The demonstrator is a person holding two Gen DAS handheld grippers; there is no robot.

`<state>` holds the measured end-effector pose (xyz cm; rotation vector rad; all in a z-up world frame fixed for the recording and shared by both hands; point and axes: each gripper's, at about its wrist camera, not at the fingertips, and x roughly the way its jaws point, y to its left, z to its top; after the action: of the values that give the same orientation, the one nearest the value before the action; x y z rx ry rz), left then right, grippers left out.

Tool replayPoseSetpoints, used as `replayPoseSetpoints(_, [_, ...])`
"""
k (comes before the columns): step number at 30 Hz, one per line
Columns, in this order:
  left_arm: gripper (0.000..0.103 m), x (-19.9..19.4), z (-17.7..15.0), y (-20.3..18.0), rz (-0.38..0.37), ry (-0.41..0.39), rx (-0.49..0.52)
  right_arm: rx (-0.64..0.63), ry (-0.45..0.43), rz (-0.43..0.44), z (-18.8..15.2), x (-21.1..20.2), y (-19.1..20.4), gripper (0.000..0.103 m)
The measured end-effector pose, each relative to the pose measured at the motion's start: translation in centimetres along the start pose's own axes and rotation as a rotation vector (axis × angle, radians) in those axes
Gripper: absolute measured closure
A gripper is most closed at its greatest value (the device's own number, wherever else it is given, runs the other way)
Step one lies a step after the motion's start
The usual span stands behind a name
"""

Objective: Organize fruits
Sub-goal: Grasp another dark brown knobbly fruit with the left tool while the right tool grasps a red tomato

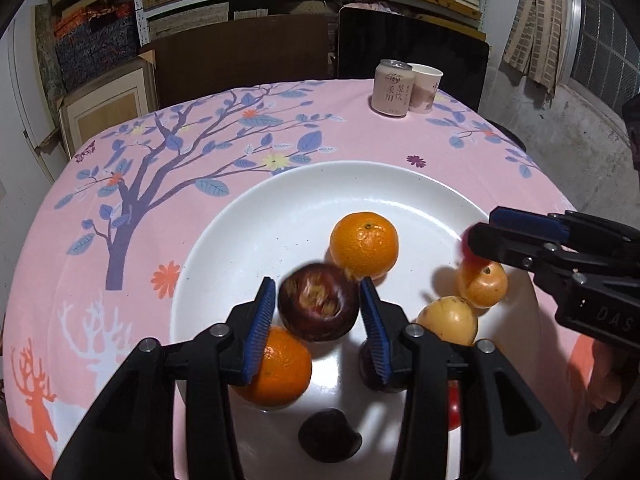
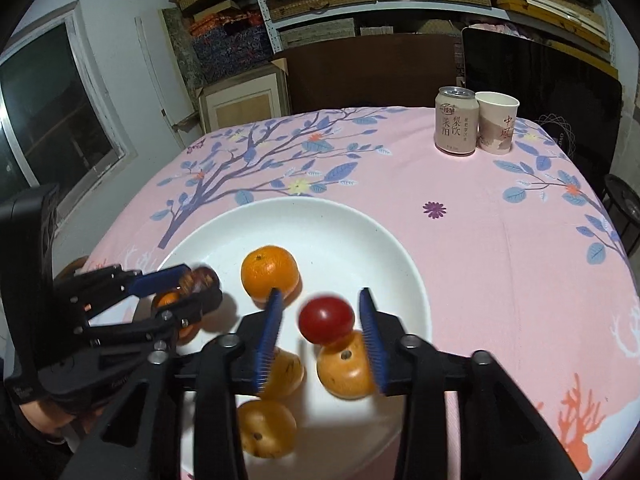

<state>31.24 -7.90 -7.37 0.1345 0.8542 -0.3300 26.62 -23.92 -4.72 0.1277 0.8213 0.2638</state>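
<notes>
The left claw (image 1: 318, 312) stands apart, its ribbed blue pads (image 1: 260, 328) flanking a round, dark red fruit (image 1: 318, 306) with a brownish dimpled top; the pads do not press it (a gap shows on each side, and the fruit is blurred). The right claw (image 2: 320, 320) is likewise apart, a smooth, glossy red tomato (image 2: 326, 318) between its ribbed pads with clear space on both sides.

Both fruits sit over a wide, round white plate (image 1: 360, 184) of glazed look. On it lie 2 pebbly-skinned oranges: the far orange (image 1: 364, 244) just beyond the dark fruit, the near orange (image 1: 280, 368) under the left pad. Smooth yellow-orange fruits (image 1: 450, 320) cluster at the plate's right, and a small dark fruit (image 1: 328, 434) lies nearest the camera.

The tabletop wears a pink cloth (image 1: 200, 140) printed with a blue-leaved tree and deer. At its far edge a cylindrical drink can (image 1: 392, 88) touches a paper cup (image 1: 426, 88).
</notes>
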Motion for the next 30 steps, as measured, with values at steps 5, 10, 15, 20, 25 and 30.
replayPoseSetpoints(5, [0.037,-2.9,-1.1,0.6,0.002,-0.057,-0.008,0.026,-0.027,0.012,-0.8,-1.9,-0.2,0.057])
replayPoseSetpoints(10, [0.031,-7.9,-5.0,0.4,-0.042,-0.082,0.015,0.044,-0.020,0.017,-4.5,-5.3,-0.5,0.057])
replayPoseSetpoints(15, [0.029,-12.0,-10.6,-1.0,-0.079,-0.062,0.078,0.070,-0.020,0.017,-10.5,-8.9,-0.9,0.057])
replayPoseSetpoints(20, [0.029,-13.5,-15.2,-2.9,-0.081,-0.021,0.121,0.119,-0.022,0.023,-15.3,-11.0,-1.0,0.056])
replayPoseSetpoints(25, [0.029,-14.2,-17.8,-3.7,-0.091,-0.006,0.119,0.013,0.037,0.041,-18.0,-11.4,2.1,0.057])
replayPoseSetpoints(30, [0.029,-14.7,-19.0,-3.8,-0.108,0.000,0.094,-0.074,0.006,-0.052,-18.2,-11.9,3.3,0.057])
